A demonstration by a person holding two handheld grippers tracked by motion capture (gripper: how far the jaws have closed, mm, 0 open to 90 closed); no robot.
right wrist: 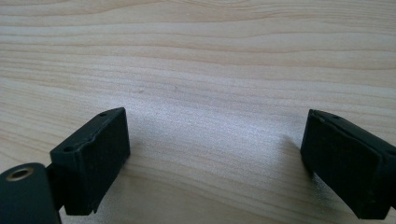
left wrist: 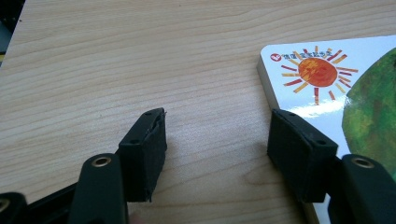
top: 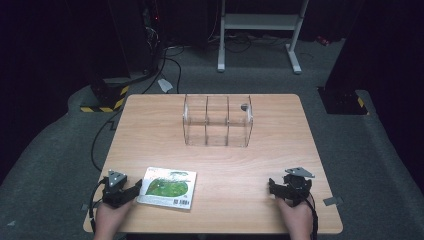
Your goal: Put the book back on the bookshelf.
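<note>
A thin picture book (top: 167, 187) with a white cover, an orange sun and a green shape lies flat near the table's front left. My left gripper (top: 131, 192) rests just left of it, open. In the left gripper view the gripper (left wrist: 219, 122) has bare wood between its jaws, and its right jaw stands over the left edge of the book (left wrist: 327, 79). A clear plastic rack (top: 217, 120) with upright dividers stands at the back middle of the table. My right gripper (top: 275, 186) sits at the front right, open over bare wood (right wrist: 217, 119).
The wooden table (top: 250, 165) has open surface between the book and the right gripper and in front of the rack. Grey carpet, cables and a white frame's legs (top: 295, 60) lie beyond the far edge.
</note>
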